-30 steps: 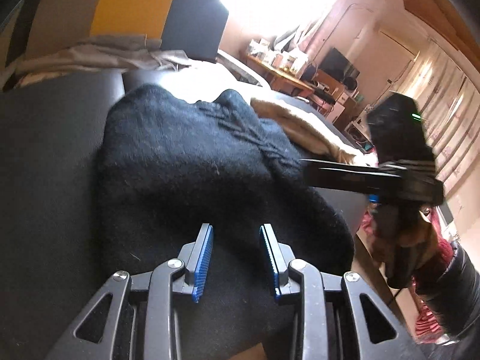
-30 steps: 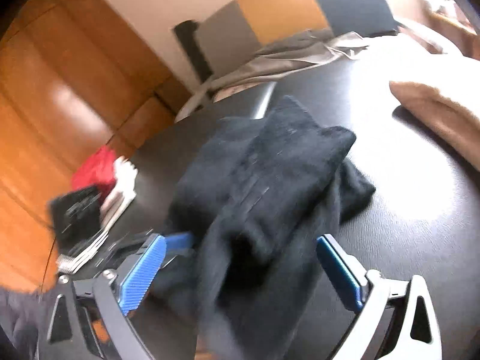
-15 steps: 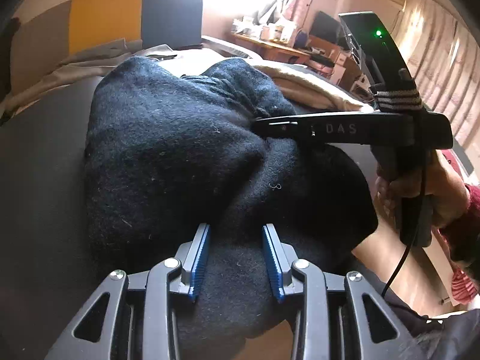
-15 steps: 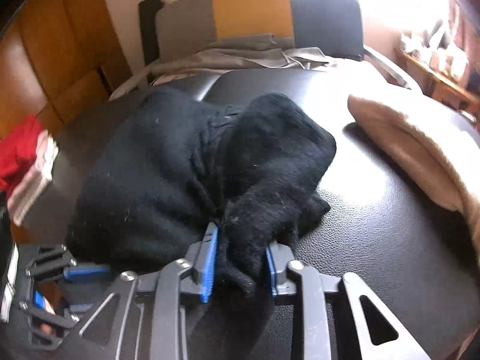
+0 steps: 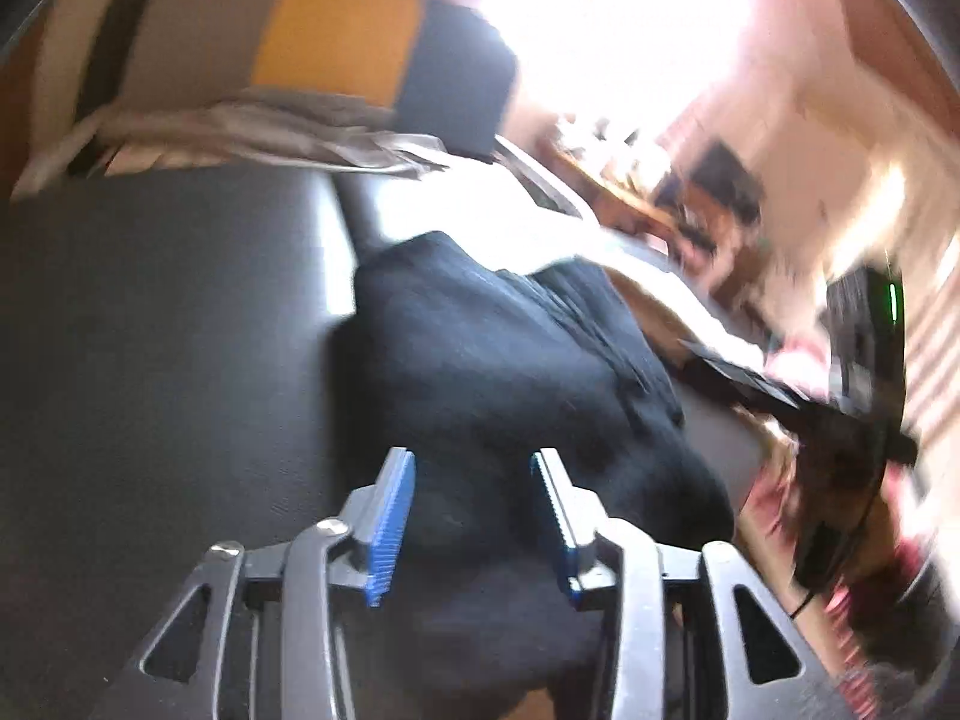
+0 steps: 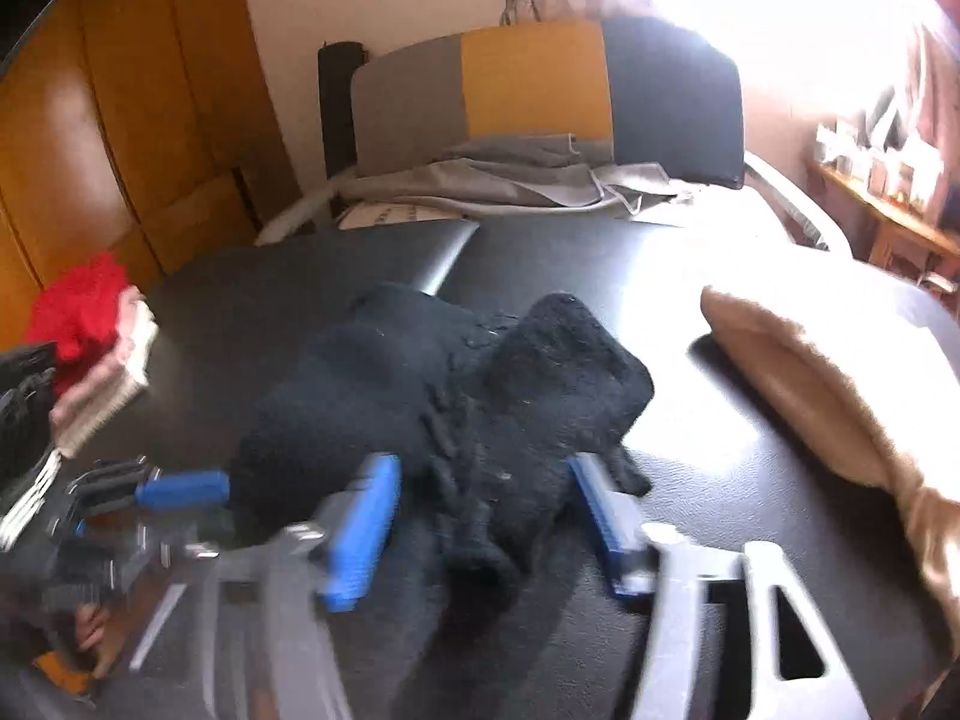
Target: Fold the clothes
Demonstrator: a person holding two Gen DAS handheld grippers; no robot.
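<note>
A black knitted garment (image 6: 456, 396) lies bunched on the dark padded surface (image 6: 720, 528); it also shows in the left wrist view (image 5: 492, 372). My right gripper (image 6: 480, 516) is open, its blue pads either side of the garment's near edge, not clamping it. My left gripper (image 5: 474, 516) holds its jaws apart by a fixed small gap with the garment's near edge between the pads; the blur hides whether they pinch the cloth. It also shows at the lower left of the right wrist view (image 6: 180, 489). The right gripper's body (image 5: 858, 360) is at the right.
A tan garment (image 6: 810, 384) lies to the right on the surface. A stack of folded clothes with a red item on top (image 6: 90, 336) sits at the left edge. A grey cloth (image 6: 510, 180) is draped at the far end below a grey, orange and black headboard (image 6: 540, 90).
My right gripper has opened and let go of the black garment, which has dropped onto the surface. Both grippers have pulled back from it; both views are motion-blurred.
</note>
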